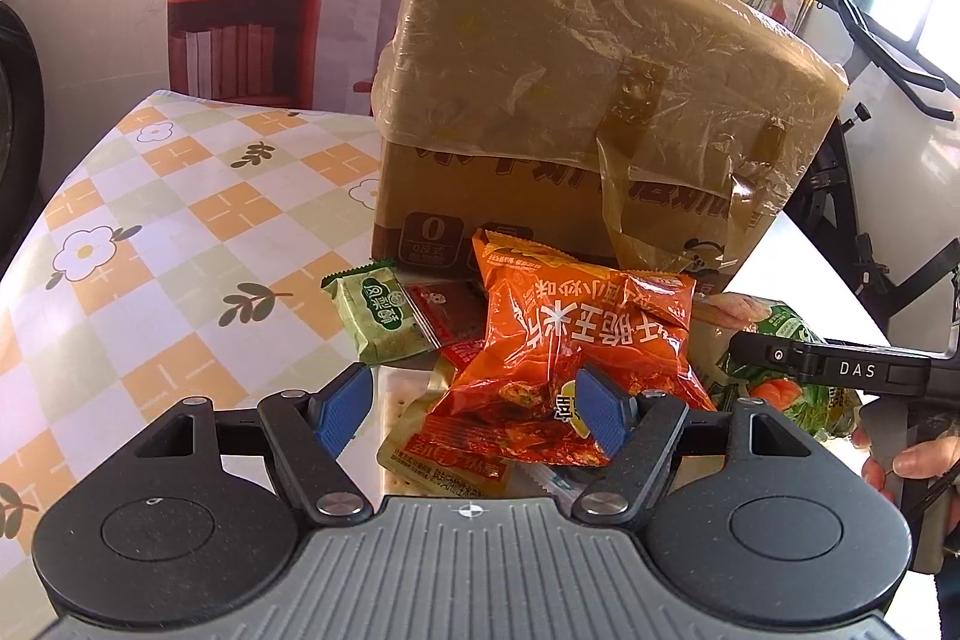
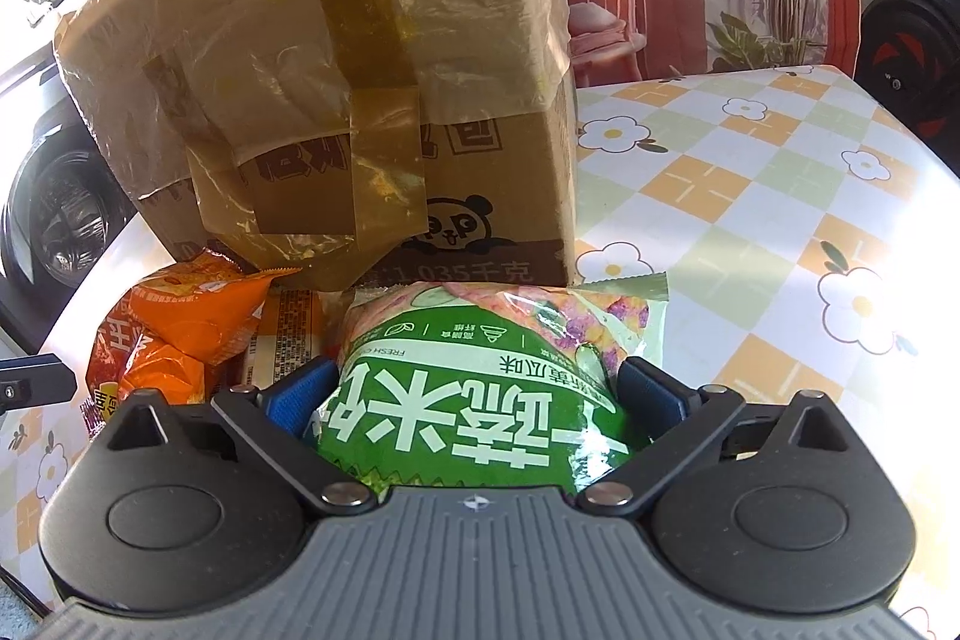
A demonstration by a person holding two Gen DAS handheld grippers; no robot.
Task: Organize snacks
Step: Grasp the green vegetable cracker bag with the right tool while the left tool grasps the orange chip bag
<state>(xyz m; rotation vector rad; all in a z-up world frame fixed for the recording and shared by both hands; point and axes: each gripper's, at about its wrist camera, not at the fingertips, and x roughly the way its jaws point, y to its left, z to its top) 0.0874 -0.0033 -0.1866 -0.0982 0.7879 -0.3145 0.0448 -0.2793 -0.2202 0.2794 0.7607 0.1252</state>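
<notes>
Left wrist view: the left hand-held gripper (image 1: pixel 474 409) hangs open over the orange snack bag (image 1: pixel 576 340), ready to take it; right wrist view: the right hand-held gripper (image 2: pixel 474 394) pinches the green snack bag (image 2: pixel 474 400) beside the cardboard box (image 2: pixel 336 58) on the worktop (image 2: pixel 750 196).

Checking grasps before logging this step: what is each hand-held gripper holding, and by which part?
The right hand-held gripper has the green snack bag between its pads, across the bag's near end. The left hand-held gripper holds nothing; it stands open over the orange snack bag.
</notes>
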